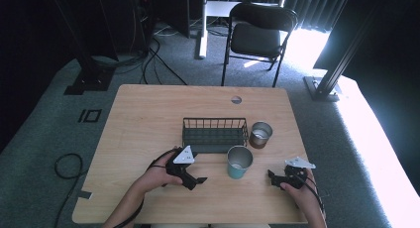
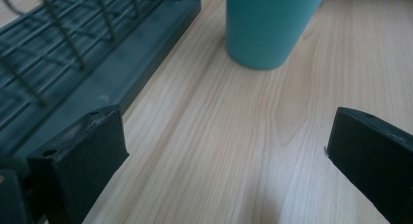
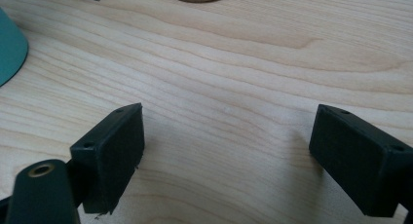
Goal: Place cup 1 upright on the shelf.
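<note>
Left hand-held gripper (image 1: 197, 180): jaws spread wide with nothing between them, low over the counter (image 1: 143, 119), aimed at the teal cup (image 1: 239, 162); the wide gap looks set to take the cup's body
Right hand-held gripper (image 1: 272, 175): also wide open and empty, resting near the counter's front right, apart from the cup; it seems parked to leave room for the other side
Teal cup: upright on the counter between the two grippers, just in front of the wire basket (image 1: 215, 134); in the left gripper view it (image 2: 268, 24) stands straight ahead, not yet between the jaws
Wire basket: sits mid-counter, long side toward the person, probably where cups go
Metal cup (image 1: 260, 134): upright, just beside the basket's right end, behind the teal cup
Likely step: approach to the teal cup, no grasp yet
</note>
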